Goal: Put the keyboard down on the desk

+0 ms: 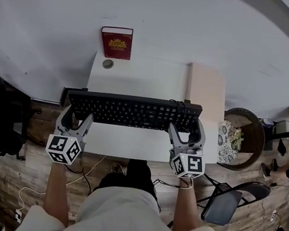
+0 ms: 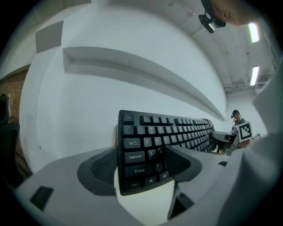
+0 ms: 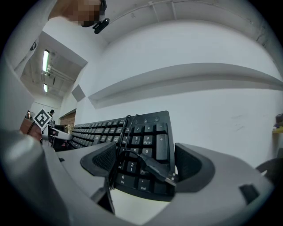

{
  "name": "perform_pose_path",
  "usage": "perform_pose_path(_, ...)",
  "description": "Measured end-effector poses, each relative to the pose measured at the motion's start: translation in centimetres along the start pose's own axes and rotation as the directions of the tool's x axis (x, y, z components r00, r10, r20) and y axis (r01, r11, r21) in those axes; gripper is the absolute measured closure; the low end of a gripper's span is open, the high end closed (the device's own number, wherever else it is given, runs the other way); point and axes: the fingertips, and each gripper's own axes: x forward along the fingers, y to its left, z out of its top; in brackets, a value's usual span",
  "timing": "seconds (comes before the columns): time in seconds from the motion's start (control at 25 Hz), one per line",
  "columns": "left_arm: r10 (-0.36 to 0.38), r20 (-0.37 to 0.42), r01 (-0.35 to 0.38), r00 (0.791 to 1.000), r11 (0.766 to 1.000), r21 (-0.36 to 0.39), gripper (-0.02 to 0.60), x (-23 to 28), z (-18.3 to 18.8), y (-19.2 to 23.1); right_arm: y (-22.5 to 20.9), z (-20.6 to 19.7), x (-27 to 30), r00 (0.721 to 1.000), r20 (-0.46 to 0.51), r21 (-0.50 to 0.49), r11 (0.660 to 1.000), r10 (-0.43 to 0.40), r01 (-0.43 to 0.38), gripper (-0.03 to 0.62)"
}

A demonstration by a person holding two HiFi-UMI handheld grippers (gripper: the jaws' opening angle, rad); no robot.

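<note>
Desk [image 1: 140, 78]: a white top against a pale wall, with wooden floor around it and a red book [image 1: 116, 42] at its far edge.
Keyboard [image 1: 134, 110]: black, spanning the near part of the desk between my two grippers. Its left end reaches past the desk's left edge.
Attitude: in both gripper views the key face tilts up toward me. I judge it is held off the top and not resting flat, though no view shows the gap plainly.
Step in hand: bringing the keyboard down; it is not yet set down.
Left gripper [image 2: 142, 164]: jaws part-way apart and clamped on the keyboard's left end, one pad at the outer edge and the other on the keys beside Shift.
Right gripper [image 3: 143, 165]: jaws likewise clamped across the number-pad end.
Cable [image 3: 152, 164]: it loops over the number keys, and its plug lies loose between my right jaws.
Next move: I think it calls for lowering both ends evenly, laying the keyboard flat on the bare top with its left end over the desk, then easing both pairs of jaws apart.
</note>
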Motion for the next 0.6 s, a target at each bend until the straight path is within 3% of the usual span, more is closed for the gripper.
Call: perform_pose_path(0.6,0.048,-0.133,-0.055,0.990,0.997,-0.048,0.252,5.9,-4.5,1.9,-3.0,-6.8,6.0,0.989,-0.141,0.067,0.997,0.038,-0.029,0.192)
